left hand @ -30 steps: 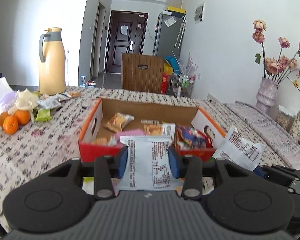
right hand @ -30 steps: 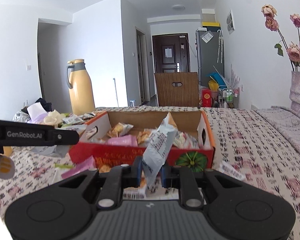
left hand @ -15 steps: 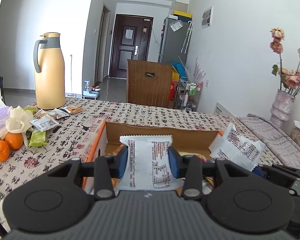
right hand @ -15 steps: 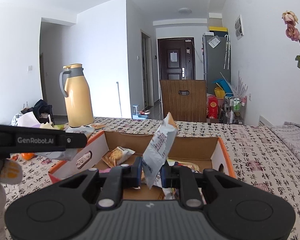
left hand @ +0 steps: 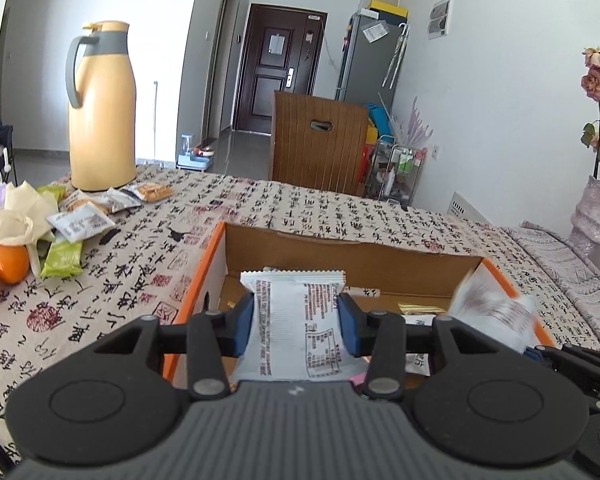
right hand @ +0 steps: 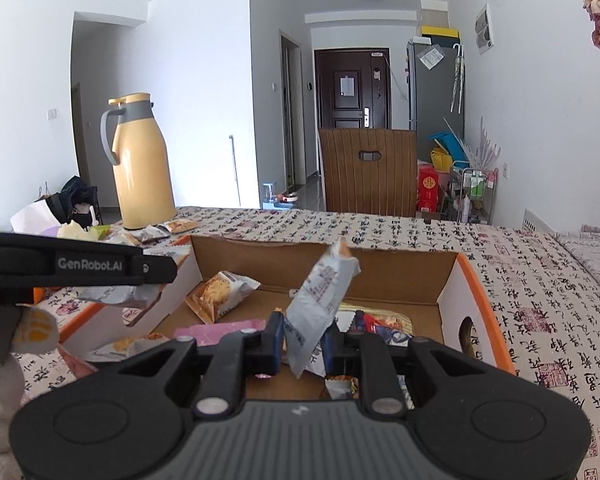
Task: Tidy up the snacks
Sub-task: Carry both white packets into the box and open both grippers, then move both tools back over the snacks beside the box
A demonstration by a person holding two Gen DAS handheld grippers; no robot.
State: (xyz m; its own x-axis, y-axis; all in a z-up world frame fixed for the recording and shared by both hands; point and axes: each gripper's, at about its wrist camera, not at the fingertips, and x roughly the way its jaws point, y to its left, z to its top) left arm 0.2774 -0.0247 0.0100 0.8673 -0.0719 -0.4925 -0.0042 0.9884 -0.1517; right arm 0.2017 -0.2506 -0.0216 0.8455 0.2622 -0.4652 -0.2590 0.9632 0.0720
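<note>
An open orange cardboard box [left hand: 340, 250] [right hand: 452, 284] sits on the patterned tablecloth and holds several snack packets. My left gripper [left hand: 296, 324] is shut on a white snack packet [left hand: 296, 320], held flat over the box's near left part. My right gripper [right hand: 302, 346] is shut on a grey-white snack packet [right hand: 320, 300], held upright and tilted right over the box interior. That packet shows blurred in the left wrist view [left hand: 496, 312]. The left gripper's side [right hand: 72, 266] shows at the left in the right wrist view.
A yellow thermos jug [left hand: 100, 108] [right hand: 140, 160] stands at the far left of the table. Loose snack packets [left hand: 88, 216] and oranges [left hand: 4, 264] lie left of the box. A brown chair [left hand: 316, 148] stands behind the table. A vase [left hand: 592, 216] with flowers stands at the right.
Both grippers have moved forward and up over the box with their packets. The box interior now lies directly below them.
</note>
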